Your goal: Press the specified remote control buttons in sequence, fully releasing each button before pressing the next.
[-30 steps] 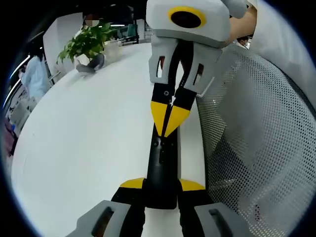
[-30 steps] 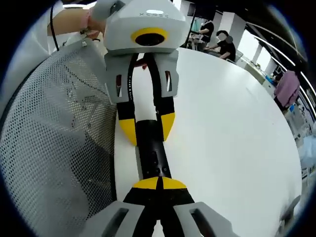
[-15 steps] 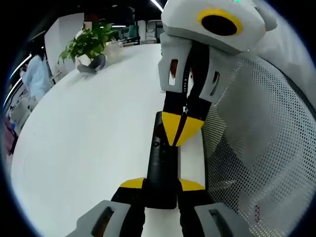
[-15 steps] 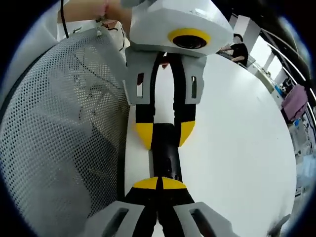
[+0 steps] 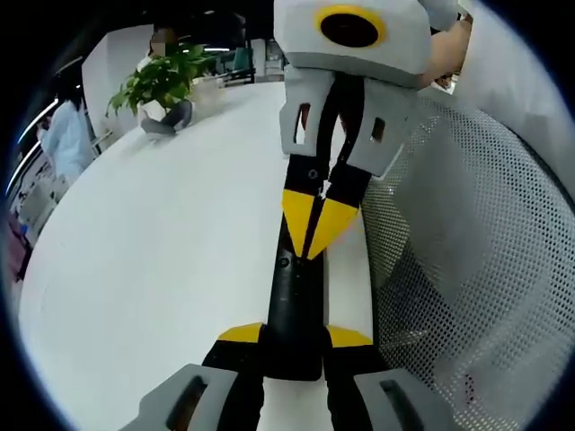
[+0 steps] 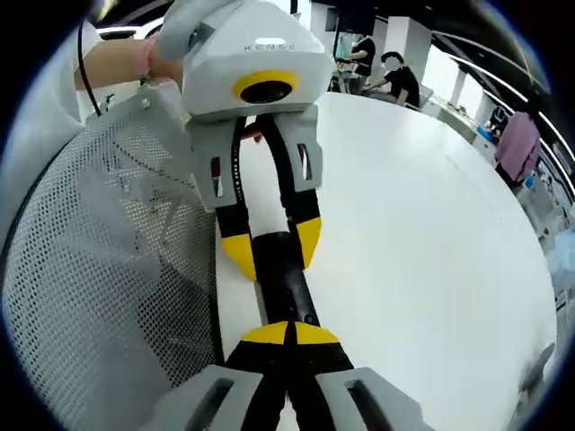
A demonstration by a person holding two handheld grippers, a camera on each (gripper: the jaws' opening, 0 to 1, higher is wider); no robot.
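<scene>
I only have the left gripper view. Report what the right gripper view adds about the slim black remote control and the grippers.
Observer: From behind, the right gripper has its jaws shut, yellow tips together and centred across the slim black remote control.
Operator: Now the left gripper.
Observer: A hand grips the white body of the left gripper from the back.
Operator: Tell me what lies beyond it.
Observer: Seated people are at the far edge of the white table.
</scene>
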